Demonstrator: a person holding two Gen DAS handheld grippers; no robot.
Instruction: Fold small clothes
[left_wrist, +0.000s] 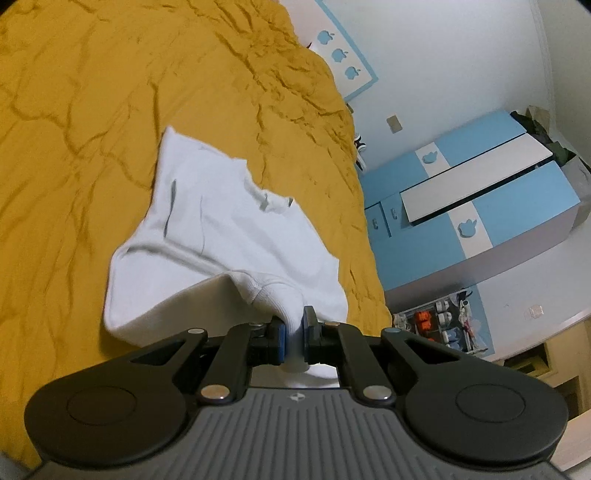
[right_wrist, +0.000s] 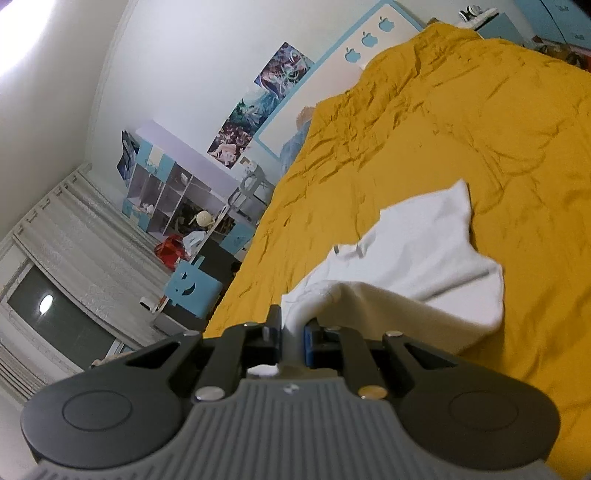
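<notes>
Around the bed (left_wrist: 92, 129) stand lots of room things. By its right edge, in the left wrist view, is a blue and white wardrobe (left_wrist: 480, 206) against the wall, with a rack of shoes (left_wrist: 439, 325) below it. Past the bed's left edge, in the right wrist view, are open shelves (right_wrist: 173, 199), a blue chair (right_wrist: 194, 286), a window with a curtain (right_wrist: 66, 288) and posters (right_wrist: 258, 107) on the wall. A blue-edged headboard (right_wrist: 332, 77) with apple shapes is at the bed's far end. Nothing sits on the wrinkly yellow cover near the cloth, so nothing is in the way.

One white cloth (left_wrist: 214, 221) lies about in the middle of the bed. Its near edge is lifted off the cover. The left gripper (left_wrist: 293, 341) is squeezed tight on a ribbed bit of that edge, right between its fingers. The right gripper (right_wrist: 293, 341) is squeezed on another bit of that edge. The far part of the cloth rests flat on the cover.
</notes>
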